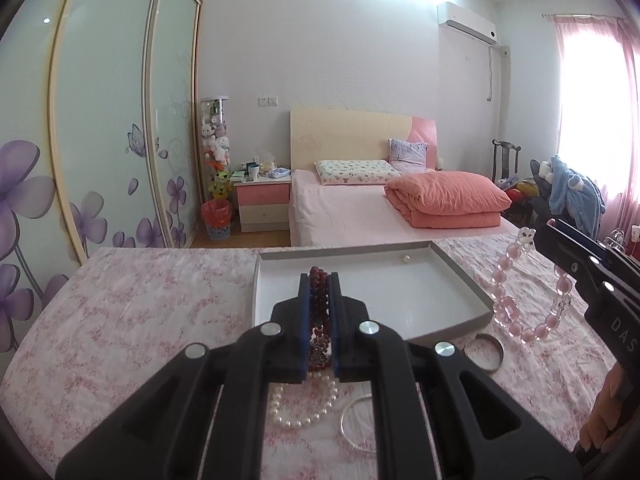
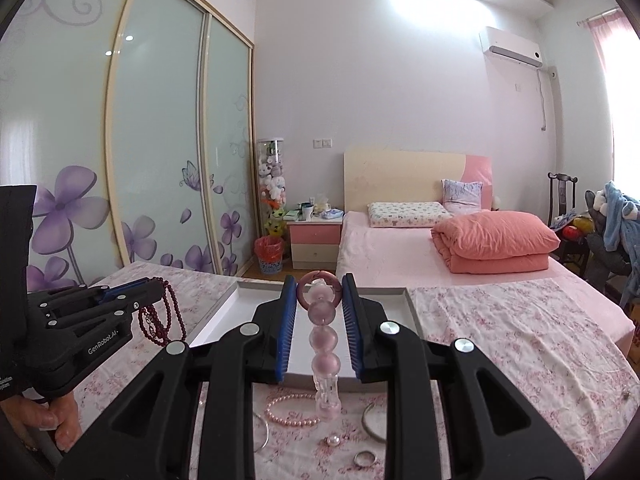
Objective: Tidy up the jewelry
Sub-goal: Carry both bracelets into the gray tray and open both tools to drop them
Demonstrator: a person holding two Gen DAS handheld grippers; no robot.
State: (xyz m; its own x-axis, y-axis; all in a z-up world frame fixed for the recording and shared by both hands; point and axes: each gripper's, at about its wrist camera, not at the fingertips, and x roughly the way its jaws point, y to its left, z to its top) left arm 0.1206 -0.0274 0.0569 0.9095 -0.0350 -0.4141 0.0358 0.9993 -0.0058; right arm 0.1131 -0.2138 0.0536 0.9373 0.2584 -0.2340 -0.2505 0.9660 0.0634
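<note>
My left gripper [image 1: 319, 280] is shut on a dark red bead bracelet [image 1: 319, 304], held above the near edge of a shallow white tray [image 1: 460, 280]. From the right wrist view the left gripper [image 2: 158, 285] shows at left with the red beads [image 2: 160, 320] hanging from it. My right gripper [image 2: 319, 284] is shut on a pink bead bracelet [image 2: 325, 340] by its ring end, held over the tray [image 2: 224, 312]. In the left view the pink bracelet [image 1: 516, 300] dangles from the right gripper [image 1: 550, 226].
On the floral cloth near me lie a white pearl bracelet [image 1: 304, 412], a silver bangle [image 1: 356, 416], a round tin lid [image 1: 484, 350], a pink pearl bracelet [image 2: 288, 410], a loose pearl [image 2: 333, 441] and a ring [image 2: 365, 458]. One pearl [image 1: 406, 258] sits in the tray.
</note>
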